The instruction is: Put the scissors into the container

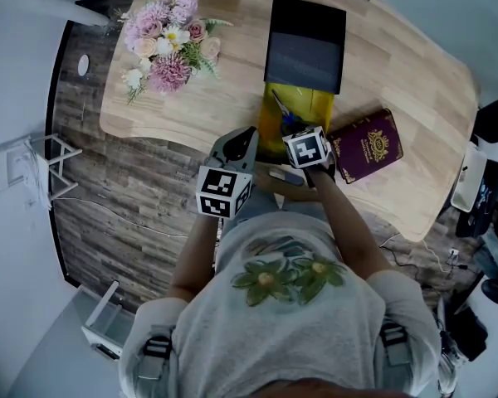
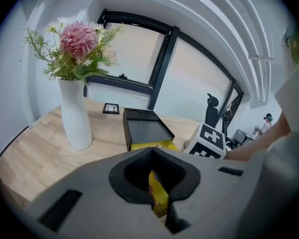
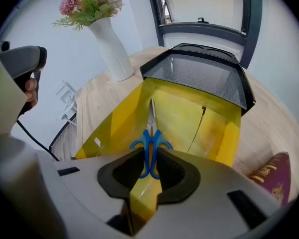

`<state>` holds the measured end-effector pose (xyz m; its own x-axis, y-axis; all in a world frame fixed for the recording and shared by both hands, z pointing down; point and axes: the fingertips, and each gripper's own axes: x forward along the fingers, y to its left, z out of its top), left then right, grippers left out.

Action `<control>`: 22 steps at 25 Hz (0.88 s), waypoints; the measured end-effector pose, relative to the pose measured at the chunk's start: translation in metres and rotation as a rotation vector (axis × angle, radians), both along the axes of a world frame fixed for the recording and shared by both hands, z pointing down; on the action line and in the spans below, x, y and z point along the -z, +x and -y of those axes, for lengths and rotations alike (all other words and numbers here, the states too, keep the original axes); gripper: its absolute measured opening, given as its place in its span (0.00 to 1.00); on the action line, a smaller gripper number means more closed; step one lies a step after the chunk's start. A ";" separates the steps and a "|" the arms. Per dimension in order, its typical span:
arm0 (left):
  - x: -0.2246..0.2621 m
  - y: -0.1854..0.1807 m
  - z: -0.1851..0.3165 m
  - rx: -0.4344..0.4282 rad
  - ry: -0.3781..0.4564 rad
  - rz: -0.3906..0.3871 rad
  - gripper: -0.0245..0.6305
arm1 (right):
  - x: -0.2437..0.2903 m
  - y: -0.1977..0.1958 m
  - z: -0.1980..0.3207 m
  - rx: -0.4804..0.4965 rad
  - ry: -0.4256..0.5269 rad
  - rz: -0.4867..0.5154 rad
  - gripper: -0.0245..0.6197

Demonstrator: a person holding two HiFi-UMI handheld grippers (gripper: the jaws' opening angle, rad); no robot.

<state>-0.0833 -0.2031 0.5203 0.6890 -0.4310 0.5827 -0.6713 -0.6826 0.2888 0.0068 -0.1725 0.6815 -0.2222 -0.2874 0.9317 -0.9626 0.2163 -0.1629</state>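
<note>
Your right gripper [image 3: 150,169] clamps the blue scissors [image 3: 150,146] above the yellow container [image 3: 182,114], unreleased; your left gripper [image 2: 158,185] is closed and empty.

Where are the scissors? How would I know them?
On the pale wooden table, look at the open yellow container beside the dark red book. The scissors point into it, handles between the right gripper's jaws. They are the only thing with bright blue loop handles and silver blades.

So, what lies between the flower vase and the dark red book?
The open yellow container with its black lid; the head view shows it, and the right gripper view too.
</note>
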 end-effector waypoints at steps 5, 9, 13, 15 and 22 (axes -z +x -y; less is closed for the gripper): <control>0.000 -0.002 0.000 0.006 0.000 0.003 0.05 | -0.005 -0.001 0.000 0.004 -0.002 0.000 0.15; 0.001 -0.004 0.001 0.013 0.003 0.002 0.05 | -0.005 -0.001 0.000 0.004 -0.007 -0.007 0.15; 0.001 -0.005 0.000 0.017 0.004 0.002 0.05 | -0.004 -0.002 0.001 0.007 -0.013 -0.003 0.15; 0.001 -0.005 0.000 0.017 0.005 0.002 0.05 | -0.005 -0.002 0.000 -0.003 -0.011 -0.001 0.15; 0.005 -0.004 0.000 0.014 0.016 0.000 0.05 | 0.007 -0.001 0.002 -0.026 0.020 0.021 0.15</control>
